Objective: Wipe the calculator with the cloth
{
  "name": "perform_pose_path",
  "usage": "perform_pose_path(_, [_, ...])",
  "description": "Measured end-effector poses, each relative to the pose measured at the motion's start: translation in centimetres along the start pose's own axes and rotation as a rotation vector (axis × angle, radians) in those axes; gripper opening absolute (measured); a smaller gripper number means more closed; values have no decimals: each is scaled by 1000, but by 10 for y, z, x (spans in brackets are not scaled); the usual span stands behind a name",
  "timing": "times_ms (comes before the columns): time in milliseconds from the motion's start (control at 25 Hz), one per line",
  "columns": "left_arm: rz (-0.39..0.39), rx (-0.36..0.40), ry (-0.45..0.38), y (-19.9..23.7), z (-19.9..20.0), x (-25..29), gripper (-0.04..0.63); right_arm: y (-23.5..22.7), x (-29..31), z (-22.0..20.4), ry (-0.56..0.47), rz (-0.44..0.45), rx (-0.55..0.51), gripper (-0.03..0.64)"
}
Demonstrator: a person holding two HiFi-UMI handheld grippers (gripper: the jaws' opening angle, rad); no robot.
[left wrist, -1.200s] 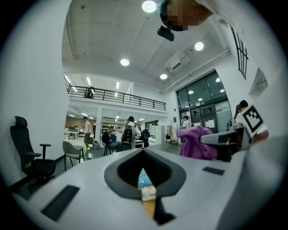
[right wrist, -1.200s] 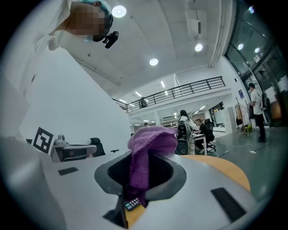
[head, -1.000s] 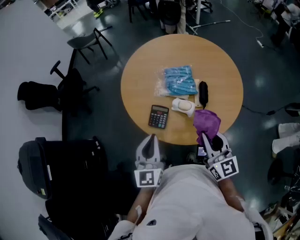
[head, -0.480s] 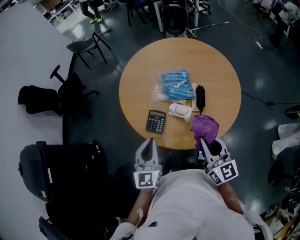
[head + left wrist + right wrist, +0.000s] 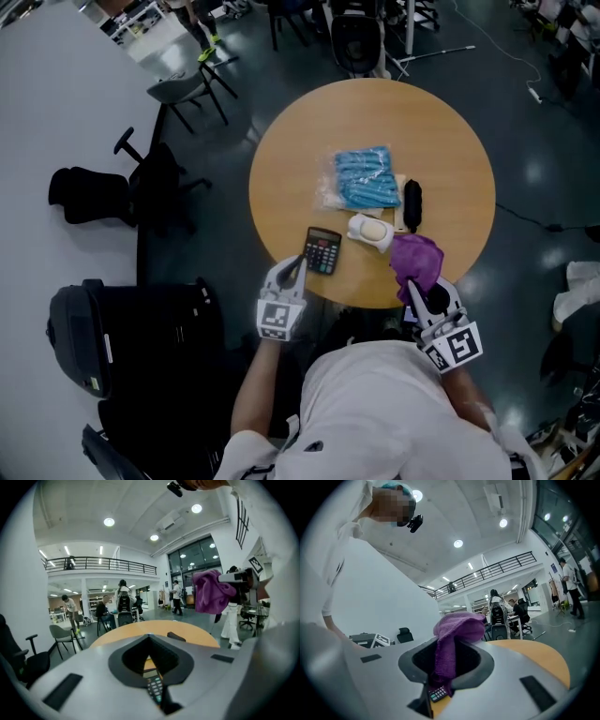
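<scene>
A black calculator lies near the front edge of the round wooden table. In the left gripper view the calculator shows just beyond the jaws. My left gripper is shut and empty, its tip at the calculator's near left corner; whether it touches I cannot tell. My right gripper hovers at the table's front right edge, shut on a purple cloth. The cloth sticks up out of the jaws and drapes over them. The same cloth hangs at the right of the left gripper view.
On the table lie a blue packet, a white rounded object and a black oblong object. A black case sits on the floor at the left, with chairs beyond. People stand in the background.
My left gripper has moved forward and down, from in front of my body to the table's edge beside the calculator. The right gripper with the cloth has shifted only slightly.
</scene>
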State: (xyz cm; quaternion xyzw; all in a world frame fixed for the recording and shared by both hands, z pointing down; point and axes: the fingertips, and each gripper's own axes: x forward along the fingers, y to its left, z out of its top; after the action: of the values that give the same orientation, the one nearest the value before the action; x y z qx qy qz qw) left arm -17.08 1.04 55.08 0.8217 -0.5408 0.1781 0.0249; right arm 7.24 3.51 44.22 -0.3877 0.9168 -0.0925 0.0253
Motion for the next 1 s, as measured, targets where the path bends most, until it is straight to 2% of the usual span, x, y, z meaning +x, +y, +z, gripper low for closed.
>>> perform_pose_path(120, [-17, 29, 54, 42, -35, 32, 8, -4, 15, -4, 12, -37, 15, 80])
perform_pose_path(240, [-57, -41, 114, 63, -77, 62, 8, -1, 26, -7, 44, -75, 10, 80])
perform_pose_path(320, [-155, -76, 167, 62, -105, 85, 8, 0, 33, -7, 63, -95, 10, 80])
perform_pose_path(480, [-344, -27, 313, 60, -150, 125, 19, 0, 47, -12, 99, -93, 29, 80])
perform_pose_path(600, [-460, 6, 387, 64, -166, 147, 108, -4, 53, -20, 143, -73, 36, 80])
perform_pose_path(720, [-582, 37, 497, 65, -191, 167, 130, -10, 53, -31, 182, -70, 60, 80])
perform_pose_path(840, [-695, 3, 567, 54, -208, 172, 134, -14, 49, -49, 234, -77, 88, 80])
perform_pose_path(1000, [-847, -82, 563, 28, -206, 175, 158, -26, 46, -57, 267, -112, 102, 80])
